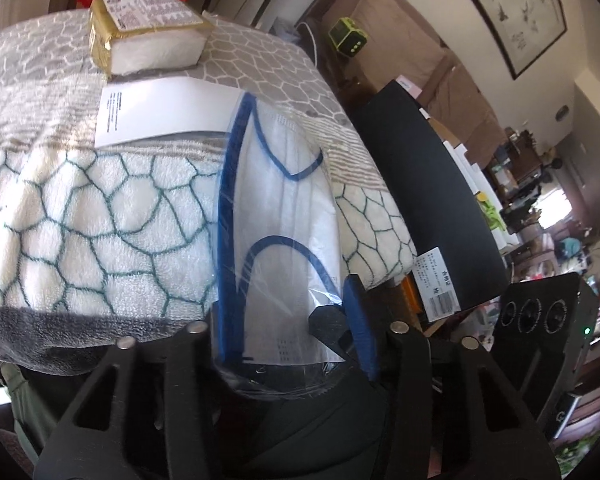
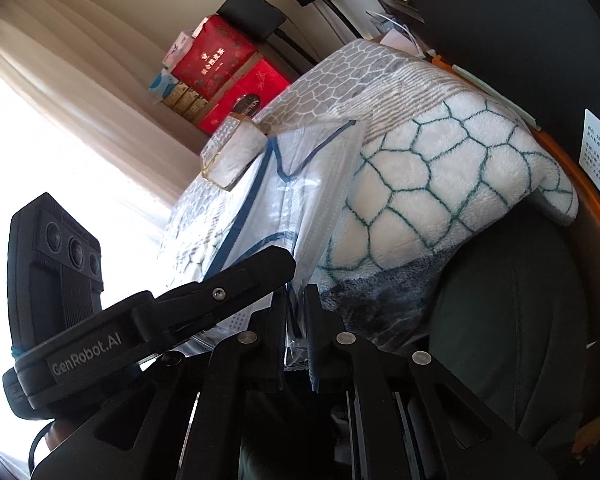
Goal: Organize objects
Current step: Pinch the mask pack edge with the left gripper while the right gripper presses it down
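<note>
Left gripper (image 1: 288,312): closed around the near end of the mask bag (image 1: 276,208); one finger on each side of the plastic, the bag running forward between them.
Right gripper (image 2: 296,320): fingers drawn narrow on the bag's near edge, which passes between them, so it looks pinched there too. Both grippers sit side by side on the same end.
Mask bag: clear plastic with white, blue-edged masks inside. Its far part lies over the blanket (image 1: 80,220); the near end is lifted off the blanket's edge by the grippers. The far tip overlaps the white card (image 1: 160,112).
Tissue pack (image 1: 148,36): gold-wrapped, resting on the blanket beyond the card, just beside it, apart from the bag.
Blanket: folded, honeycomb-patterned, covering the surface that carries everything; whether a table lies under it cannot be told.
Done so far: judging by the layout, tissue pack and card already sit in a rough line at the far side.
Left to do: the bag is in hand and not yet set down; it probably needs laying flat and square with the others, then release.
Unclear: the intended final spot for the bag.
</note>
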Demonstrator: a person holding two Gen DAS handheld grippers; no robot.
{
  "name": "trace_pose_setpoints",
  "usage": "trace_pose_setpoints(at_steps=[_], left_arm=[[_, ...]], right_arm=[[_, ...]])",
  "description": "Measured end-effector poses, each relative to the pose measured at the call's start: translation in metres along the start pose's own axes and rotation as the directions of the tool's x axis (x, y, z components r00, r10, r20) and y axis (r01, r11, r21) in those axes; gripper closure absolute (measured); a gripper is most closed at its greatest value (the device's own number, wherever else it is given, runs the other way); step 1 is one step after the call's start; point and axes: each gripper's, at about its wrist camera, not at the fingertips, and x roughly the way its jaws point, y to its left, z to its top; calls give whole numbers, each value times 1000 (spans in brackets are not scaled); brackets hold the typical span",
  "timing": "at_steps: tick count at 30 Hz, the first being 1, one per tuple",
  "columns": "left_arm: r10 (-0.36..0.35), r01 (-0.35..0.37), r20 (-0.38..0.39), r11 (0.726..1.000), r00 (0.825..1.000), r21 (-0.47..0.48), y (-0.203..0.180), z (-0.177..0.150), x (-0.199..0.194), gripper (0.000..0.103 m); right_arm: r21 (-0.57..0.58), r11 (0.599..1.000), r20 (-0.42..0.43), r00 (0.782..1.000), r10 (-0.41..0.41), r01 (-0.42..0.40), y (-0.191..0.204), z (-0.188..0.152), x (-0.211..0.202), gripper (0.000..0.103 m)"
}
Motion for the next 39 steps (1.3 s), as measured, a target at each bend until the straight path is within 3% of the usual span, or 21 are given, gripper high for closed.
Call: trace_pose_setpoints(at_steps=[4, 5, 6, 10, 17, 22, 35, 39], left_arm=[[5, -5, -12, 1000, 1000, -1, 2, 0, 1, 78], [10, -10, -11, 1000, 1000, -9, 4, 1, 1, 92], [37, -37, -14, 999, 999, -9, 5, 2, 2, 100], [-18, 16, -30, 998, 999, -62, 17, 2, 4, 100], [-6, 6, -10, 999, 1000, -45, 16, -1, 4, 101], [-10, 10, -3, 998, 1000, -59, 19, -1, 4, 101], [-18, 19, 15, 997, 1000, -79, 20, -3, 4, 101], [-25, 26, 17, 996, 1000, -82, 21, -2, 5, 101]], right_arm=[[-33, 998, -9, 999, -44, 44, 3, -2, 7, 94], [-46, 997, -6, 998, -61, 61, 5, -2, 8, 94], [-58, 996, 1, 997, -75, 75, 5, -3, 7, 94], [-70, 994, 6, 996, -87, 87, 4, -5, 7, 94], [-72, 994, 1, 996, -88, 88, 4, -5, 10, 92], [-6, 998, 10, 998, -66, 66, -12, -5, 10, 77], [33, 997, 43, 997, -68, 66, -26, -6, -2, 72], [98, 994, 38, 998, -48, 44, -42, -4, -2, 58]])
